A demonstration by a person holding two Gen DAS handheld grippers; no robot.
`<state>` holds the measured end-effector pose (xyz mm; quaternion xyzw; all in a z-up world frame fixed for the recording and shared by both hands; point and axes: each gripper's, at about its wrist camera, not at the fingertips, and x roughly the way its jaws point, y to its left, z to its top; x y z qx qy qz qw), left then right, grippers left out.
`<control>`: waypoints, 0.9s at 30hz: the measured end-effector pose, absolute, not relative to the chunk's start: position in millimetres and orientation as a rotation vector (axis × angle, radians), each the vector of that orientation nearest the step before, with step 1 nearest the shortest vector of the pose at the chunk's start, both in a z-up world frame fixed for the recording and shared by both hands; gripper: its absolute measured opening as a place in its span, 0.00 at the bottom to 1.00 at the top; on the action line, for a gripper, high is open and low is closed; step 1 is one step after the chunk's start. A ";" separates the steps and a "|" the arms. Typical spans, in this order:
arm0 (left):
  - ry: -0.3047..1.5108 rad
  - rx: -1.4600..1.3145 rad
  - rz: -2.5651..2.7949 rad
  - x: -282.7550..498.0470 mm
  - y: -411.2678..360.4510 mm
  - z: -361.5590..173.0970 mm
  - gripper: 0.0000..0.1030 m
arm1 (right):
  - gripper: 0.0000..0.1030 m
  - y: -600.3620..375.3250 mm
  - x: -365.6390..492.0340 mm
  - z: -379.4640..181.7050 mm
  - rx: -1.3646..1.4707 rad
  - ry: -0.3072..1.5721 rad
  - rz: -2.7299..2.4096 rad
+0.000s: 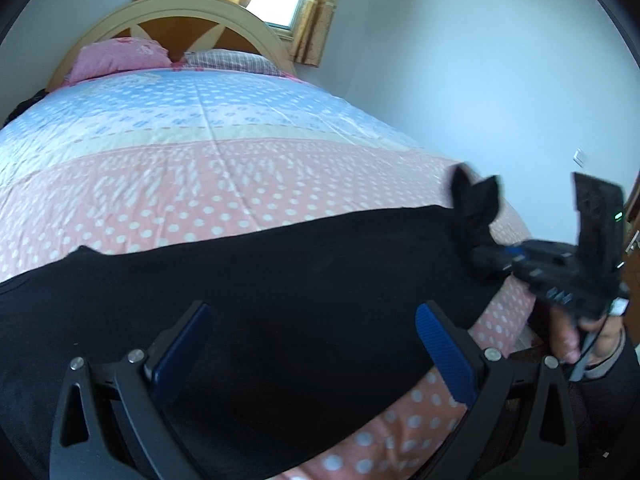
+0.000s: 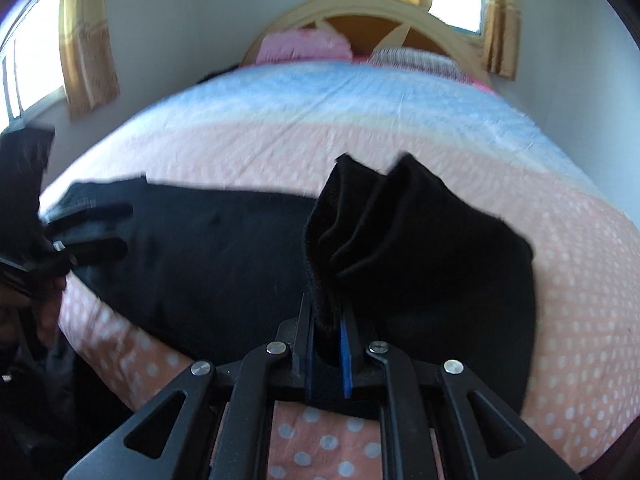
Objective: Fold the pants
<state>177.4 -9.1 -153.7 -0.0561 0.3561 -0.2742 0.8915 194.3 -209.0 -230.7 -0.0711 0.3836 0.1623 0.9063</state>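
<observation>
Black pants (image 1: 260,280) lie stretched sideways across the near end of the bed. My left gripper (image 1: 314,344) stands open just over them, its blue pads (image 1: 444,352) wide apart with nothing pinched. At the right, my right gripper (image 1: 478,258) is shut on one end of the pants, and a bunched tuft (image 1: 476,196) sticks up from it. In the right wrist view the right gripper (image 2: 326,312) clamps that gathered black cloth (image 2: 380,224), lifted off the quilt. The rest of the pants (image 2: 200,264) trails left to the left gripper (image 2: 116,228).
The bed's quilt (image 1: 200,184) is pink and blue with white dots. A pink pillow (image 1: 120,56), a striped pillow (image 1: 232,60) and an arched headboard (image 1: 256,28) lie at the far end. A white wall (image 1: 480,80) runs along the right. A person's hand (image 1: 592,344) holds the right gripper.
</observation>
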 end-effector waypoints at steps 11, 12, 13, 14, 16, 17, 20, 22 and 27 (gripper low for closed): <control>0.779 -0.107 -0.712 199.9 -58.6 -141.7 0.99 | 0.20 -286.1 177.6 -208.3 0.048 0.729 0.493; 0.780 -0.105 -0.724 201.7 -64.2 -139.8 0.99 | 0.20 -294.2 179.9 -207.6 0.084 0.713 0.461; 0.782 -0.103 -0.742 203.7 -71.3 -138.2 0.98 | 0.21 -308.4 182.8 -208.5 0.139 0.695 0.403; 0.785 -0.099 -0.758 205.9 -77.6 -137.5 0.97 | 0.21 -322.4 186.5 -210.8 0.196 0.686 0.334; 0.805 -0.094 -0.787 210.9 -95.9 -137.3 0.90 | 0.21 -340.7 188.8 -213.7 0.279 0.673 0.268; 0.813 -0.092 -0.804 213.4 -105.6 -137.3 0.88 | 0.21 -348.9 188.1 -215.0 0.321 0.660 0.246; 0.838 -0.093 -0.838 220.8 -131.7 -139.2 0.83 | 0.24 -358.7 183.4 -216.5 0.362 0.623 0.199; 0.868 -0.115 -0.844 226.6 -142.6 -143.5 0.79 | 0.34 -365.6 180.2 -216.3 0.363 0.612 0.188; 0.902 -0.112 -0.816 235.4 -158.0 -151.1 0.66 | 0.35 -359.7 179.8 -213.2 0.338 0.598 0.197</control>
